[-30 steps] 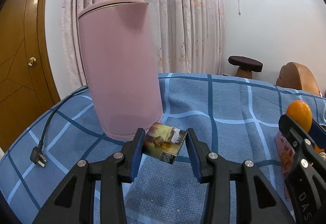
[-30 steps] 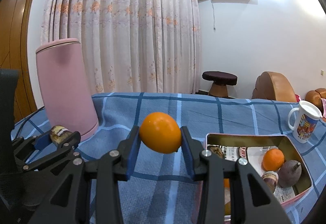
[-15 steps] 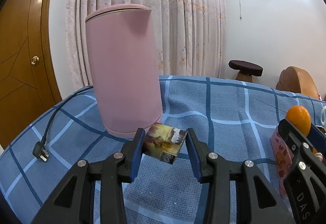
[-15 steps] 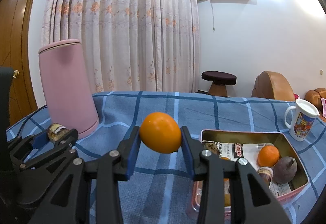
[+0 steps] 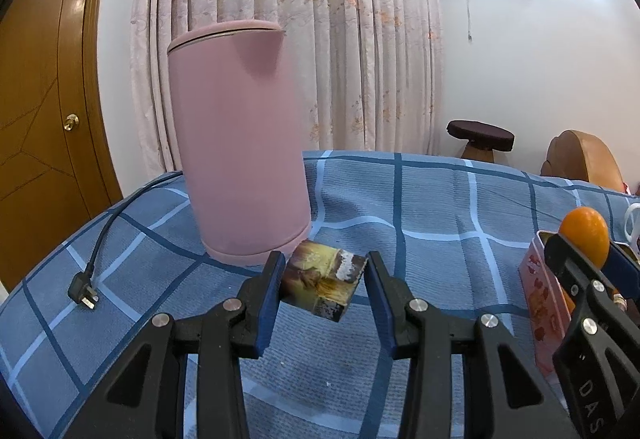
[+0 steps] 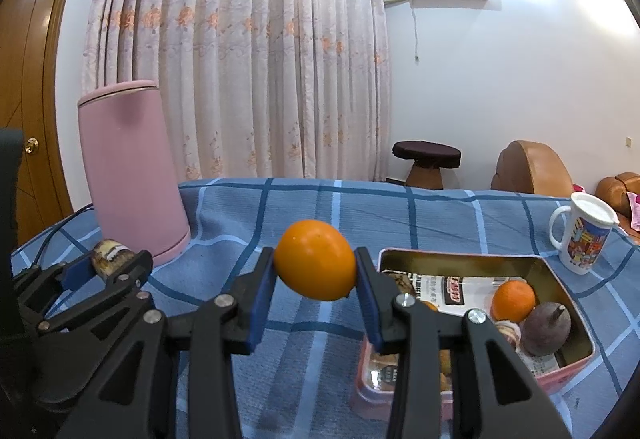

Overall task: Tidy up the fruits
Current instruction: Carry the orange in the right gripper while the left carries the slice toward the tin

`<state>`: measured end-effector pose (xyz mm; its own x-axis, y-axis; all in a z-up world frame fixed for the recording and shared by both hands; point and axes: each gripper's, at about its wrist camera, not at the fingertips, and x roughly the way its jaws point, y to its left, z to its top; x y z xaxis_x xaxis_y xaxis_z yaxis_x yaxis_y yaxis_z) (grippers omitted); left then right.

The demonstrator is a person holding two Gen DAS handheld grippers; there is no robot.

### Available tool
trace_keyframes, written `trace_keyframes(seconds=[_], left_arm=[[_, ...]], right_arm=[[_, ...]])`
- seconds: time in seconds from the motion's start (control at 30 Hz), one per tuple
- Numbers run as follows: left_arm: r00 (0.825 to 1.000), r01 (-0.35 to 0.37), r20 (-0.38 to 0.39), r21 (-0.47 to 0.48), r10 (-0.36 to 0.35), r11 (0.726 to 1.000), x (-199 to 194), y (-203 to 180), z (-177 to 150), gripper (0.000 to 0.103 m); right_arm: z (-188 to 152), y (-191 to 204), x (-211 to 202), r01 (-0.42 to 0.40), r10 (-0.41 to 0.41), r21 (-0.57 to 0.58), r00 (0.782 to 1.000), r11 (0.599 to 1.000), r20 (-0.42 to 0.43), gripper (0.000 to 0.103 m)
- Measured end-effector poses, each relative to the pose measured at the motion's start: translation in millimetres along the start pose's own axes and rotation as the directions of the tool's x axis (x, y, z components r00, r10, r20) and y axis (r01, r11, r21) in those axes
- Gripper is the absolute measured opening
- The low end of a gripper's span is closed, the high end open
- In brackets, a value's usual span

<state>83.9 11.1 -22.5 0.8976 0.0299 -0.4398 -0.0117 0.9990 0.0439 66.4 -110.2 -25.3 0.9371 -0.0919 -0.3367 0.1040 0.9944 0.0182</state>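
My left gripper (image 5: 325,281) is shut on a small brown-and-yellow wrapped block (image 5: 323,283) and holds it above the blue checked cloth, in front of the pink kettle (image 5: 236,143). My right gripper (image 6: 316,279) is shut on an orange (image 6: 315,265) and holds it in the air just left of the pink tin box (image 6: 560,385). The tin holds another orange (image 6: 513,301), a dark purple fruit (image 6: 546,327) and wrapped items on printed paper. The left gripper with its block (image 6: 110,253) shows at the left of the right wrist view. The right gripper's orange (image 5: 584,235) shows at the right of the left wrist view.
A black plug and cord (image 5: 86,291) lie left of the kettle on the cloth. A white printed mug (image 6: 584,235) stands at the far right of the table. Beyond the table are a curtain, a dark stool (image 6: 426,155) and brown seats.
Both grippers have drawn back and risen a little with their loads; the kettle looks farther away. The tin now shows further into the right wrist view. Both grips are unchanged.
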Motion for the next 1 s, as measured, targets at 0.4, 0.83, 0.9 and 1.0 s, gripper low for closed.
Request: trace_keyframes(seconds=[0.4,0.83,0.9,1.0], left_arm=[[1.000,0.025,0.002,0.016,-0.025,1.000,-7,-15,-3,0.043],[0.999,0.042,0.010,0.030,-0.042,0.999,-15,-28,-6,0.043],[0.999,0.046,0.013,0.035,-0.047,0.998,-17,-33,-7,0.043],[0.998,0.054,0.018,0.048,-0.055,0.997,-21,-40,-8,0.043]], right_arm=[[0,-15,-10,0.014,-0.014,0.001,1.000,1.000,-0.002,0.042],[-4,-34,-22,0.043,-0.043,-0.013,0.999,0.999,0.014,0.042],[-4,-38,-24,0.049,-0.049,-0.013,0.999,0.999,0.015,0.042],[-5,-45,-27,0.060,-0.059,-0.011,0.998,0.998,0.019,0.042]])
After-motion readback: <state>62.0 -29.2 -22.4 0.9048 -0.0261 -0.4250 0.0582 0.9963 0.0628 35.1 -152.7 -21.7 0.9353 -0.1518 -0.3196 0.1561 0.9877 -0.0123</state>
